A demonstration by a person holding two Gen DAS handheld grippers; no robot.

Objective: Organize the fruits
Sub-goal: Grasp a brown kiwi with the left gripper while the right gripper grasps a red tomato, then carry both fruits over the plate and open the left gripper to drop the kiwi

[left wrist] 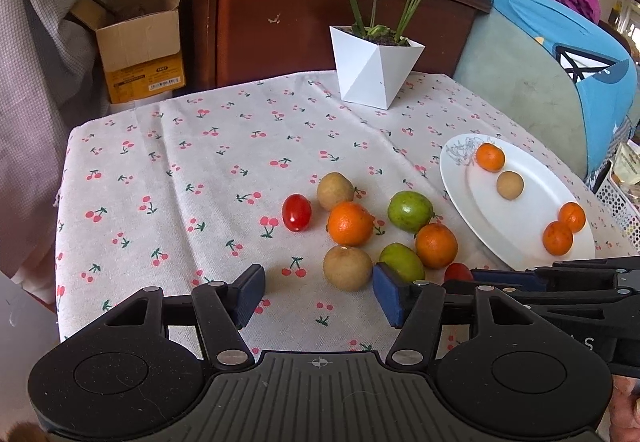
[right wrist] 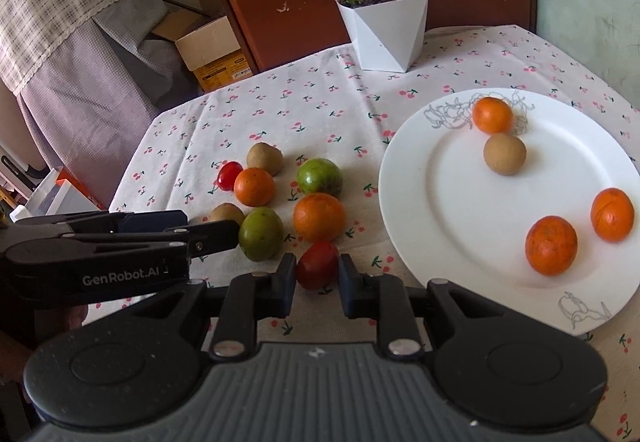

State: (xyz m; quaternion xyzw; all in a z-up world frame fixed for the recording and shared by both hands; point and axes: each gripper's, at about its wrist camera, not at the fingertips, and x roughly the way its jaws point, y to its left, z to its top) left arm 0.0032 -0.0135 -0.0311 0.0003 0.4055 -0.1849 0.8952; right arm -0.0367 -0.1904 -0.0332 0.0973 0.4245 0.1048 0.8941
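The right gripper (right wrist: 317,278) brackets a cherry tomato (right wrist: 317,265) on the cherry-print tablecloth (right wrist: 256,109), jaws narrowly apart and seemingly not yet clamped; the likely next move is to close, lift and carry it to the white plate (right wrist: 452,226) just beside. The left gripper (left wrist: 318,288) hovers wide open and empty near a longan (left wrist: 347,268). On the plate lie three tangerines and one longan; on the cloth remain two tangerines, two green fruits, two longans and two cherry tomatoes.

A lived-in home: cherry-print tablecloth (left wrist: 208,161), potted plant (left wrist: 376,65), wooden headboard (left wrist: 280,13), cardboard box (left wrist: 140,41).
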